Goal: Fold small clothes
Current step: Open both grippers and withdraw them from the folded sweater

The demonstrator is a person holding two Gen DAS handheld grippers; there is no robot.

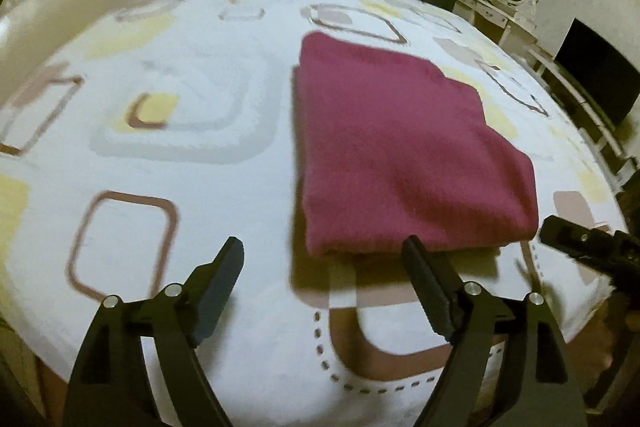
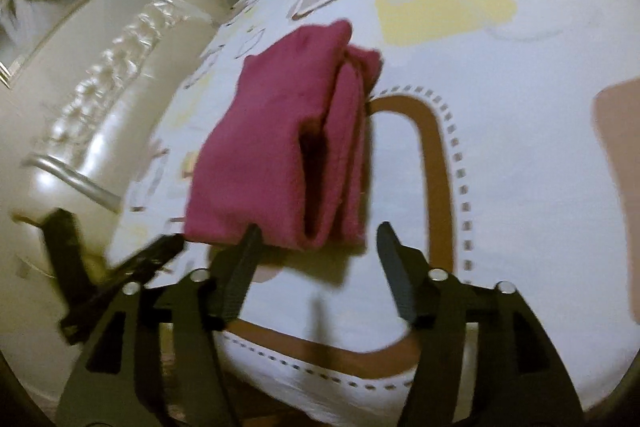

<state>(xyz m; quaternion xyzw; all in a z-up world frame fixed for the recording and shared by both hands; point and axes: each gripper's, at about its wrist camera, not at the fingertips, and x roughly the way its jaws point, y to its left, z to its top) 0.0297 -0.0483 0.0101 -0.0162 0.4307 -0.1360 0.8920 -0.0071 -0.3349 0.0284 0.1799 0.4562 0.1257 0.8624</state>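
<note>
A folded magenta cloth (image 1: 404, 147) lies lengthwise just ahead of both wide-open, empty grippers (left gripper (image 1: 324, 255), right gripper (image 2: 316, 239)), the right seemingly nearer.

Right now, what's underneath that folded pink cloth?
The folded pink cloth lies on the patterned bedsheet, which shows all around it. Whatever sits directly beneath or between its layers is covered.

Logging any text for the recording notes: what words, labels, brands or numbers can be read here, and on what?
None can be read in either view.
The magenta folded cloth shows no tag or print.
The bedsheet carries only square shapes, no letters.
Both the left gripper and the right gripper are plain black.
</note>
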